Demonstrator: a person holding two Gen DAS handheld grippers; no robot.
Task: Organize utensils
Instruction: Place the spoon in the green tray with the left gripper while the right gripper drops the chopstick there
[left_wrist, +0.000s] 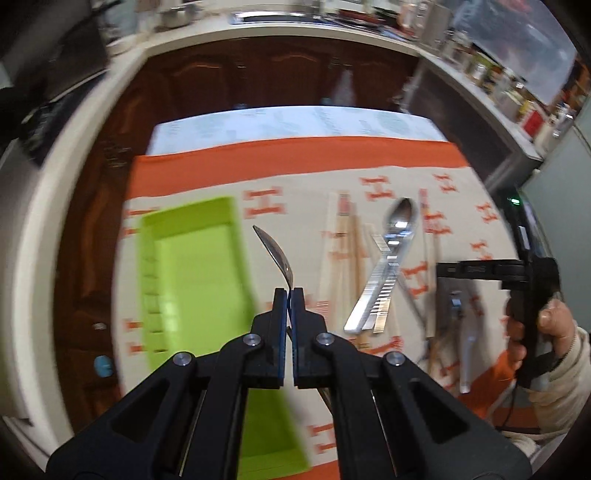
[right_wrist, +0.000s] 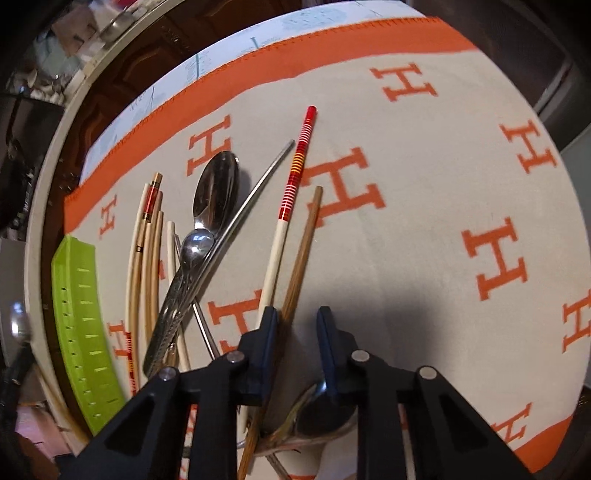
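Left gripper (left_wrist: 289, 295) pinched shut on a spoon (left_wrist: 275, 254), bowl raised toward 11 o'clock, just right of a green tray (left_wrist: 195, 273); right gripper (right_wrist: 295, 321) spread wide above a pile of chopsticks (right_wrist: 146, 258) and spoons (right_wrist: 216, 192) on a beige cloth (right_wrist: 424, 206) with orange H marks, tray at 9 o'clock.

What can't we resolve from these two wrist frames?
- Held spoon: handle hidden behind the left gripper fingers, left wrist view.
- Green tray: motion-blurred; near end cut off by the gripper body, compartments unclear.
- Spoon bowl under the right gripper: partly hidden by its fingers, right wrist view; handle cut off by the bottom edge.
- Counter items behind: too blurred to identify.
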